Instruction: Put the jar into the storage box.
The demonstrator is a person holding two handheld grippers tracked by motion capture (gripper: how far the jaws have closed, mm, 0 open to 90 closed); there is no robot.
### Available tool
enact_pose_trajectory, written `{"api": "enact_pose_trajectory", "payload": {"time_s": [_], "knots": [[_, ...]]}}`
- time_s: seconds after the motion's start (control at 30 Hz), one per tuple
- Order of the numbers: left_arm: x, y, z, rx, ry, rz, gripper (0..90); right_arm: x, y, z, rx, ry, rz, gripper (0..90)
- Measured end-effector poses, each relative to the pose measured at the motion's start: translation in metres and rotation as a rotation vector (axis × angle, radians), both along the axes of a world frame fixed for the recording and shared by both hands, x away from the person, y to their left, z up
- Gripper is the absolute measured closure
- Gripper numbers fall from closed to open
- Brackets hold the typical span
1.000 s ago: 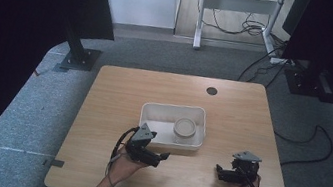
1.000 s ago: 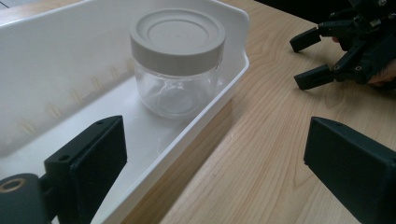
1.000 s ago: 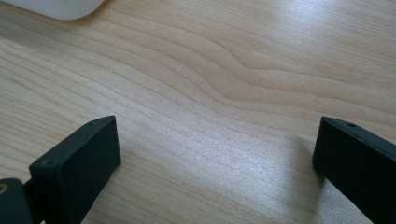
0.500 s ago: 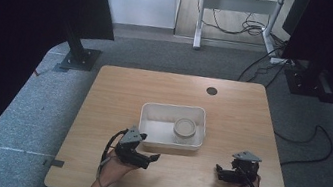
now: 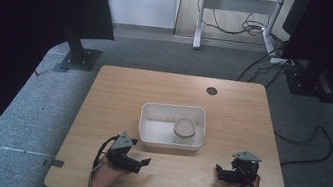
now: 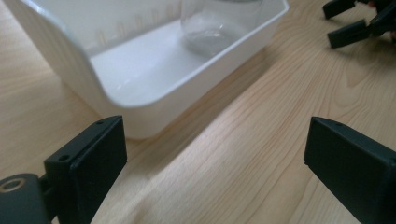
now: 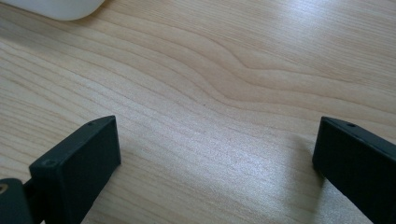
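Resting on the table [image 5: 233, 109], left gripper [image 5: 143, 163] and right gripper [image 5: 219, 171] gape wide, empty, near the tray [image 5: 147, 121]

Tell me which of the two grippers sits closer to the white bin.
The left gripper. Its open jaws rest just short of the white bin's near left corner, while the right gripper lies off to the side, with bare table between it and the bin.

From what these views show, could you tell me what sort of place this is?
Probably a lab or recording room, not a home: a wooden table stands on grey carpet, dark screens on stands flank it, and cables trail under a metal frame behind. A white bin holds a clear jar.
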State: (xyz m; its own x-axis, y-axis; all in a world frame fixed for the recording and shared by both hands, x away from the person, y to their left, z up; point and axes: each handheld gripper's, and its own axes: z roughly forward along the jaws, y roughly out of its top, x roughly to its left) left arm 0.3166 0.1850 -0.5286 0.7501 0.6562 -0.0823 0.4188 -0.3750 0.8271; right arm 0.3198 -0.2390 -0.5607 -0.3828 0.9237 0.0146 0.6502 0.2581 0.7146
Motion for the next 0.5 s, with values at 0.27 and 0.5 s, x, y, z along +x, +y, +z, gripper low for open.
{"api": "enact_pose_trajectory", "payload": {"time_s": [0.27,0.5], "knots": [[-0.004,0.002,-0.016,0.049,0.037,0.005,5.9,0.0,0.0,0.0,0.0,0.0,0.002,0.6],[-0.002,0.003,-0.024,0.088,0.076,0.007,5.9,0.0,0.0,0.0,0.0,0.0,0.002,0.6]]}}
